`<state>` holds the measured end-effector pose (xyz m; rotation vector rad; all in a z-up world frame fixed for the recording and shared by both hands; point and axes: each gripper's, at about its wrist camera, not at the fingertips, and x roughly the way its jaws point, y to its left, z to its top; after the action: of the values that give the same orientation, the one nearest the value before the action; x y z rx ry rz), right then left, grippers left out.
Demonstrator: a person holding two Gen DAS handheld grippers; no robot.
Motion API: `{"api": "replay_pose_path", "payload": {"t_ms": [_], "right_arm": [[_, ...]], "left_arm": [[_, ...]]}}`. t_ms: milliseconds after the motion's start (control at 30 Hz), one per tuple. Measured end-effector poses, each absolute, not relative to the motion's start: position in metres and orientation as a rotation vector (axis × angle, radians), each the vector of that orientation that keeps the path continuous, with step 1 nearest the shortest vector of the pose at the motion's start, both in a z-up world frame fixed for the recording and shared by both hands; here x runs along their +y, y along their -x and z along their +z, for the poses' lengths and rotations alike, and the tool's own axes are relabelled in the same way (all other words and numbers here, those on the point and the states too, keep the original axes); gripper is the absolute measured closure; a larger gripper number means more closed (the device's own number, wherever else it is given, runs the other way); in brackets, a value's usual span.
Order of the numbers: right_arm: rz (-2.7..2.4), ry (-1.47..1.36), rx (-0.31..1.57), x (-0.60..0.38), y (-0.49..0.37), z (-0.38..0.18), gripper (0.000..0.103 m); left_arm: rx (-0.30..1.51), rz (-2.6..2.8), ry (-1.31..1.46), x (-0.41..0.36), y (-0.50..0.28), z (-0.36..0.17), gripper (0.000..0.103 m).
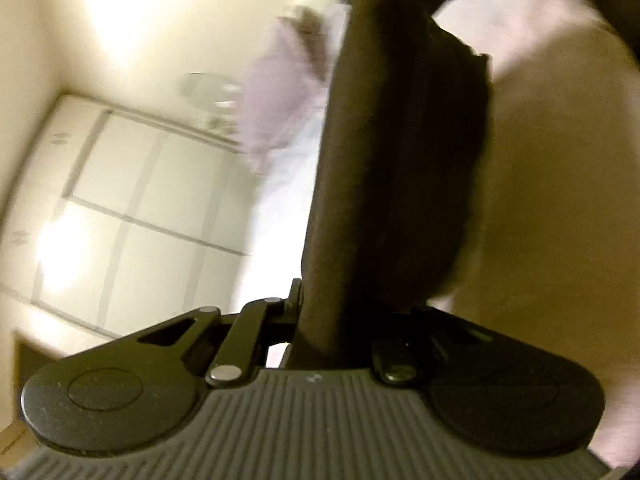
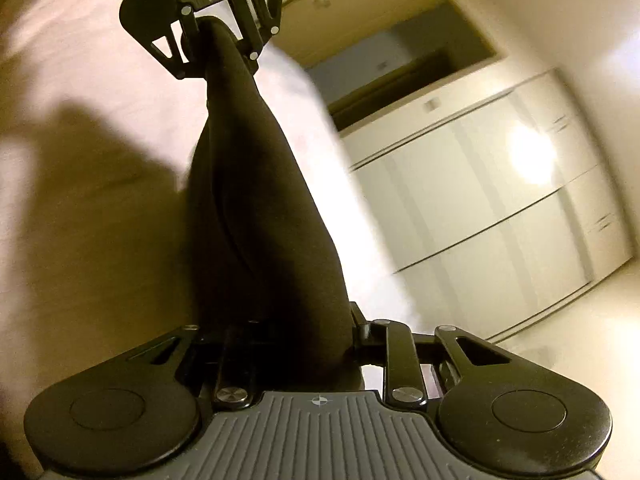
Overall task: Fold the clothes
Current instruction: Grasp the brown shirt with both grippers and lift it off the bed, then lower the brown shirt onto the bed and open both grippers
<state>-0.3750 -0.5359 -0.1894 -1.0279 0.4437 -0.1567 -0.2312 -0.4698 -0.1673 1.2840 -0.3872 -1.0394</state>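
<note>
A dark garment (image 1: pixel 400 160) is stretched in the air between my two grippers, above a pale bed sheet (image 1: pixel 560 200). My left gripper (image 1: pixel 320 320) is shut on one end of it. My right gripper (image 2: pixel 304 344) is shut on the other end of the garment (image 2: pixel 256 208). In the right wrist view the left gripper (image 2: pixel 212 36) shows at the top, clamped on the far end. The cloth hides the fingertips of both grippers. Both views are blurred by motion.
A white wardrobe with sliding doors (image 2: pixel 500 200) stands beside the bed and also shows in the left wrist view (image 1: pixel 132 208). A pale lilac cloth (image 1: pixel 276 92) lies on the bed sheet (image 2: pixel 80 80) beyond the garment.
</note>
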Motion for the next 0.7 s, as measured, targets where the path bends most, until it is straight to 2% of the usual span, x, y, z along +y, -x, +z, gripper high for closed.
{"api": "replay_pose_path", "payload": {"t_ms": [133, 233, 300, 367, 400, 467, 633, 700], "right_arm": [[-0.173, 1.054, 0.326, -0.529, 0.372, -0.174, 0.077], [-0.081, 1.018, 0.372, -0.519, 0.383, -0.212, 0.076], [-0.001, 0.953, 0.472, -0.514, 0.39, -0.25, 0.075], [0.069, 0.904, 0.572, -0.507, 0.395, -0.285, 0.074], [0.089, 0.899, 0.605, -0.503, 0.399, -0.298, 0.073], [0.077, 0.932, 0.601, -0.493, 0.412, -0.315, 0.066], [0.028, 0.835, 0.642, -0.487, 0.446, -0.295, 0.06], [-0.007, 0.794, 0.667, -0.481, 0.451, -0.29, 0.06]], "left_arm": [[-0.374, -1.005, -1.255, -0.454, 0.239, -0.149, 0.093], [-0.243, -1.089, -1.294, -0.433, 0.256, -0.189, 0.092], [-0.129, -1.153, -1.33, -0.421, 0.269, -0.231, 0.09], [-0.051, -1.191, -1.392, -0.411, 0.285, -0.273, 0.083], [-0.028, -1.199, -1.426, -0.405, 0.292, -0.292, 0.079], [-0.118, -1.146, -1.459, -0.393, 0.306, -0.312, 0.081], [0.041, -1.243, -1.327, -0.372, 0.284, -0.27, 0.067], [0.094, -1.259, -1.252, -0.363, 0.269, -0.251, 0.067]]}}
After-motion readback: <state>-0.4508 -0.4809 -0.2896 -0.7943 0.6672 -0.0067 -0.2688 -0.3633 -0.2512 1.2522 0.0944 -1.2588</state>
